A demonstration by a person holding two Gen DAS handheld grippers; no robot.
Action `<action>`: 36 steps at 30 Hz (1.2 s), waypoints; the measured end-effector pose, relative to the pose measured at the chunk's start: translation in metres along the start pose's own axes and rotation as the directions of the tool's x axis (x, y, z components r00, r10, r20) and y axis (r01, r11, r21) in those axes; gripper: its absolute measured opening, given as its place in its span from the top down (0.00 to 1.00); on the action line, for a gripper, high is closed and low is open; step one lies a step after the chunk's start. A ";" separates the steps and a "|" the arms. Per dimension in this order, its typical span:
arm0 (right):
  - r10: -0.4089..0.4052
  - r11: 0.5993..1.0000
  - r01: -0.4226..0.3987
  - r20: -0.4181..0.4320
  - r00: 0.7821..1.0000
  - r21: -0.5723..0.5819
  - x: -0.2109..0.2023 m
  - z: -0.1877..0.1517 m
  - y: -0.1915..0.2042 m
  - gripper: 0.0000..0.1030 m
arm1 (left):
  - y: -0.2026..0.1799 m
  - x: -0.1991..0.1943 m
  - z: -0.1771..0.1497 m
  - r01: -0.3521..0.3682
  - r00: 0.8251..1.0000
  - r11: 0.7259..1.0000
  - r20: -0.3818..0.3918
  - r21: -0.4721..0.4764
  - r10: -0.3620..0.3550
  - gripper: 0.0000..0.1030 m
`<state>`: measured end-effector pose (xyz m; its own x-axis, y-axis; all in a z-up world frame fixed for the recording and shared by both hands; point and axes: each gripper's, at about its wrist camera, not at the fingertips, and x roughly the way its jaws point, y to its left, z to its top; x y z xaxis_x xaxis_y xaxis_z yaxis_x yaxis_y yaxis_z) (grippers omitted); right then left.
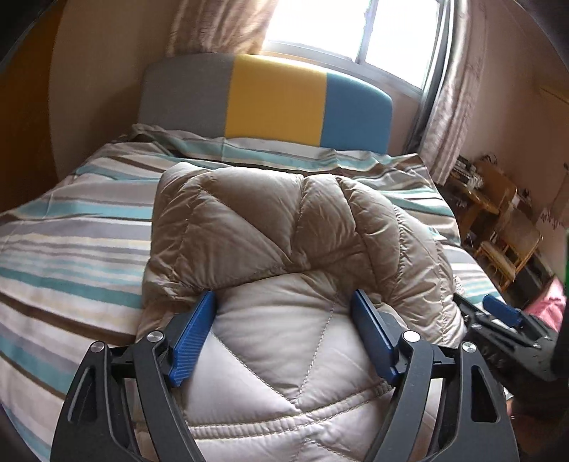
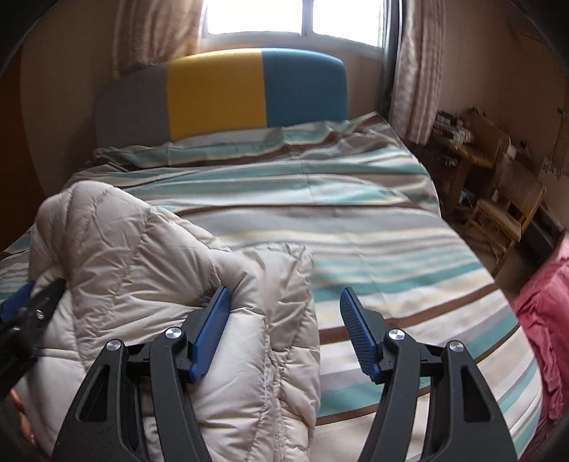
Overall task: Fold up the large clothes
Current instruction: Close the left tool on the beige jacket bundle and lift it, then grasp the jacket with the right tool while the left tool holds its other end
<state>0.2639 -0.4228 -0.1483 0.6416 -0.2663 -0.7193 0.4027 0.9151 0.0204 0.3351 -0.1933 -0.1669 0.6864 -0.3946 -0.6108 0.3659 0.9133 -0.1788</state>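
Left gripper [image 1: 284, 302]: jaws stand wide, one blue pad on each side of a puffy bulge of the quilted jacket [image 1: 270, 241]; whether the pads press on it cannot be told.
Right gripper [image 2: 284, 302]: jaws apart; the left pad lies against a fold of the jacket [image 2: 149, 270], the right pad hangs over bare bedcover, so nothing is clamped.
Jacket: beige, diamond-stitched, bunched in a heap on the near part of the bed, one layer folded over another.
Left wrist view only: the jacket fills the middle; the right gripper's blue tip and black frame enter at the right edge.
Right wrist view only: the jacket sits low left, with open bedcover to its right; the left gripper shows at the left edge, with a bit of a hand below it; a pink cloth [image 2: 544, 320] lies at the right edge.
Count: two grippers, one jacket, one bed, one window.
Surface: striped bedcover [image 2: 373, 227] in teal, grey, cream and brown.
Room: headboard [image 2: 220, 92] in grey, yellow and blue panels; window [image 2: 295, 17] behind it between curtains; wooden furniture [image 2: 498, 199] crowded at the right wall.
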 end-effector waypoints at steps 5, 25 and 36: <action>0.012 0.998 -0.010 -0.031 0.999 0.068 0.024 -0.012 -0.017 0.38 | -0.014 0.021 -0.002 0.027 0.999 0.997 -0.038 0.068 -0.025 0.10; 0.004 0.993 0.002 -0.048 0.999 0.114 0.058 -0.024 -0.022 0.33 | -0.017 0.040 -0.016 0.045 0.999 0.994 -0.016 0.103 -0.043 0.04; 0.054 0.996 -0.051 -0.038 0.998 0.070 0.015 0.009 -0.033 0.33 | 0.024 0.028 0.043 -0.146 0.989 0.988 -0.031 0.049 0.147 0.04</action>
<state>0.2661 -0.4591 -0.1533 0.6375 -0.2049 -0.7427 0.4142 0.9040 0.1061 0.3906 -0.1868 -0.1550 0.7131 -0.2524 -0.6540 0.2925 0.9550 -0.0496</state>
